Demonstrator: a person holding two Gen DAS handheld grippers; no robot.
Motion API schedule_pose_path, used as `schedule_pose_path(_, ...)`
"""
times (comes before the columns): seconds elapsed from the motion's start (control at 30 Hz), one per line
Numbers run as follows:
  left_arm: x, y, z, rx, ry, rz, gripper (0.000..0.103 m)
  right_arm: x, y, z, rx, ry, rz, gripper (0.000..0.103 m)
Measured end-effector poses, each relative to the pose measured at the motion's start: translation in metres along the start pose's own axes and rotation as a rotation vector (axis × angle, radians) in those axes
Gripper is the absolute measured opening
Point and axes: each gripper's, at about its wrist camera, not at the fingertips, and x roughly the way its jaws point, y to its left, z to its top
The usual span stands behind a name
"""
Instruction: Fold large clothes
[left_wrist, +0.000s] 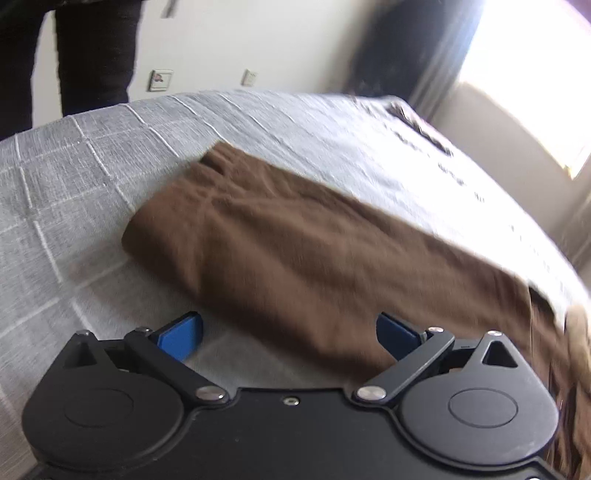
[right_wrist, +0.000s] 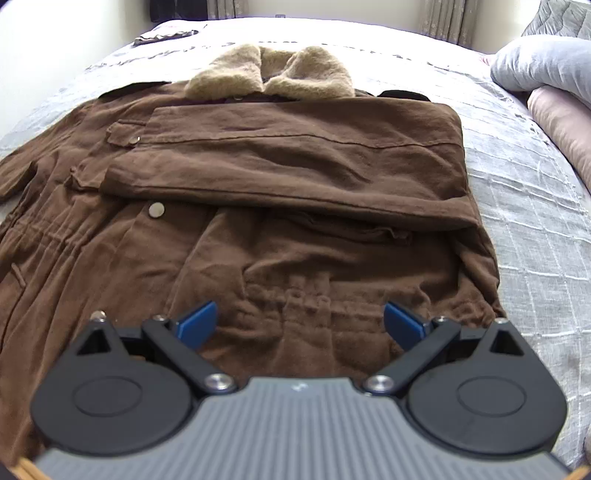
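Brown cotton-like cloth fills the space ahead of both tools: a large brown coat with a tan fleece collar lies spread flat on the grey quilted bedspread. Just beyond the right gripper sits the coat's gathered waist, with the collar at the far end and one sleeve folded crosswise over the chest. Ahead of the left gripper stretches the other brown sleeve, its cuff end far off to the left of that tool and its near edge running between the blue pads.

Both grippers stand released, jaws spread wide, grasping nothing; whether the pads brush the cloth cannot be told.

The fabric is creased, with a silver snap button on the front and flapped chest pockets. The left view is blurred.
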Motion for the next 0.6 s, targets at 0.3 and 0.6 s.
schedule_pose_path(0.3, -0.014, -0.017, 0.029, -0.003, -0.151, -0.024, 0.014, 0.003, -0.011, 0.002, 0.022, -0.008, 0.021, 0.099)
schedule_pose_path(0.6, -0.091, -0.151, 0.020, 0.223, -0.283, -0.356, 0.013, 0.002, -0.020, 0.018, 0.069, -0.058, 0.039, 0.099)
